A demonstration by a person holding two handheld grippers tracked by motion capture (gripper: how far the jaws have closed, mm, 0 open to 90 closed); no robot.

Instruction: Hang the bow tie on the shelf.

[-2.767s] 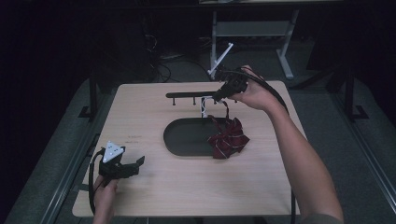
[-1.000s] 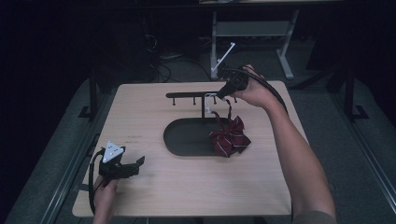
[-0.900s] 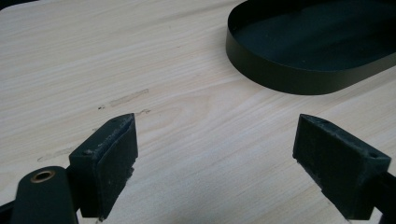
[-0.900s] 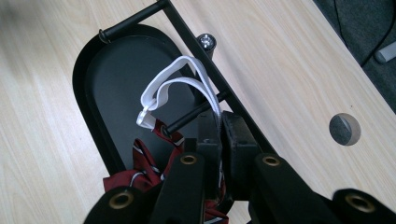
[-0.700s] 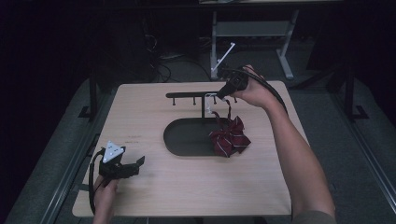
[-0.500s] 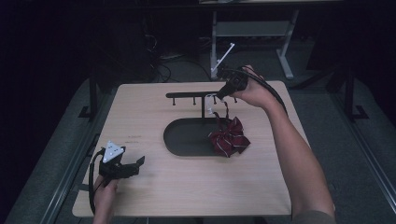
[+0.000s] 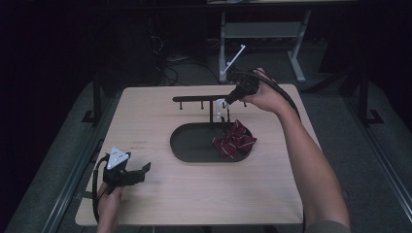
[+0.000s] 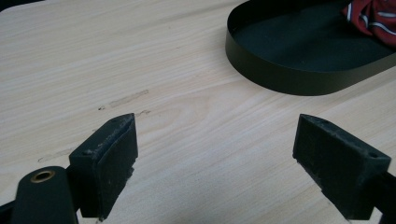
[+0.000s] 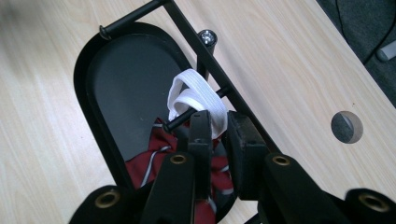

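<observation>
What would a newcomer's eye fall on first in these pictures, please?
Most likely the white elastic band looped over a peg of the black rack at the far side of the table, with the right gripper at it, jaws just easing apart. Next, the crumpled dark red cloth in the right end of the black oval tray. The left gripper rests open at the near left corner.

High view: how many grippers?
2. Left gripper near the table's front-left corner, fingers open, empty. Right gripper at the rack, fingers just opening with the white band between them.
</observation>
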